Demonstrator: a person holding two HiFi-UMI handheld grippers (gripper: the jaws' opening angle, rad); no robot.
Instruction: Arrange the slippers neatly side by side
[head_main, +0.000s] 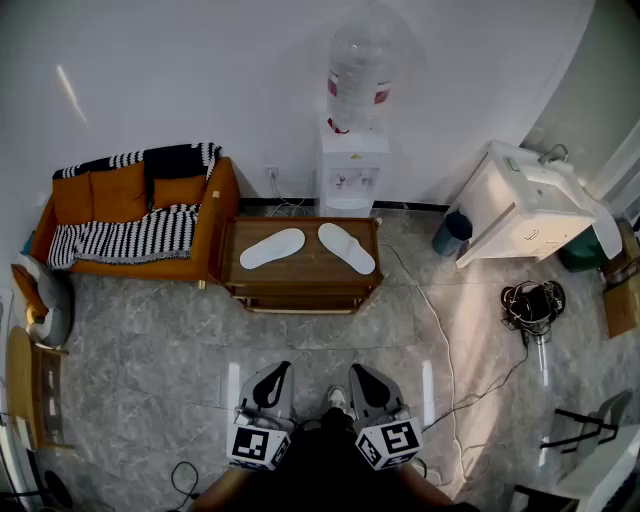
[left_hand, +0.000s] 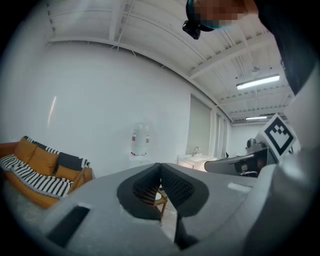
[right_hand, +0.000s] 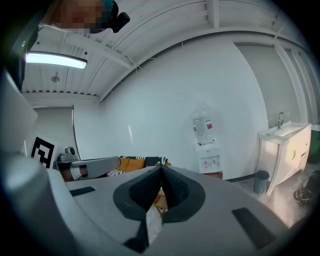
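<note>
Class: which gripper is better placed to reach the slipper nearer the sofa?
Left, probably. The left gripper sits on the same side as that slipper; the right gripper would have to cross over. Both are shut, empty and equally far from the table.

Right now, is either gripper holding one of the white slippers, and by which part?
Nothing is held. The left gripper and right gripper are both shut, empty.

No legible text, number or brand appears in any view. The water bottle (head_main: 358, 60) on the dispenser (head_main: 352, 170) carries a red label band (head_main: 381, 95); its print is too small to read. The marker cubes (head_main: 259, 447) on the left hand-held gripper (head_main: 279, 367) and right hand-held gripper (head_main: 356, 368) show black-and-white square patterns only
</note>
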